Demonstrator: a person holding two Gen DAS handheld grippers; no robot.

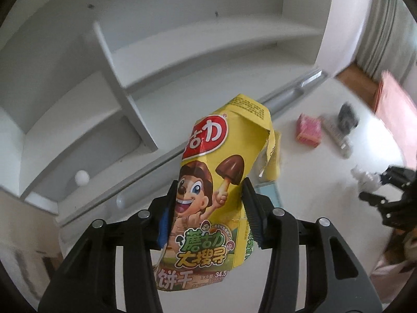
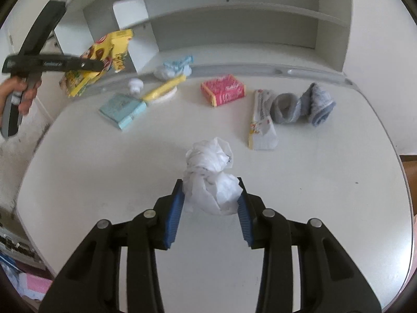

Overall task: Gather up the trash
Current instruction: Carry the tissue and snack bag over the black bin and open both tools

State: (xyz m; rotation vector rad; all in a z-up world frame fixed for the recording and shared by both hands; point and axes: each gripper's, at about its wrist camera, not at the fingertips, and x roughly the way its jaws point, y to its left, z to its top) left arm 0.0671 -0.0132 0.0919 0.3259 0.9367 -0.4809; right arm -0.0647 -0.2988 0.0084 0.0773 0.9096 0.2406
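Two grippers are each clamped on a piece of trash. The left gripper (image 1: 208,206) pinches a crushed yellow snack box (image 1: 208,187) between its blue pads, lifted clear of the white table (image 2: 312,195); the box's lower end runs down behind the black jaws and is cut off from sight. In the right wrist view the same box (image 2: 104,60) appears at the far left, partly covered by the left gripper's black bar, with a hand (image 2: 24,96) on the grey handle, its arm cut off by the picture's edge.

The right gripper (image 2: 211,203) squeezes a crumpled white plastic bag (image 2: 211,174) near the table's front middle; whether the bag's underside touches the table cannot be told.

Other things lie further back on the table: a light blue box (image 2: 122,109), a yellow tube (image 2: 164,88) lying over a white disc, a small white knob-like object (image 2: 136,84) too small to identify, a pale blue and white wrapper (image 2: 174,67) against the grey rail, a red and pink packet (image 2: 222,90), a flat printed pouch (image 2: 262,120), and a grey sock (image 2: 285,107) touching a rolled blue cloth (image 2: 319,104). The white shelves (image 2: 234,26) behind are blurred. The left wrist view smears the right side of the table, so the sock there is only a dark smudge.
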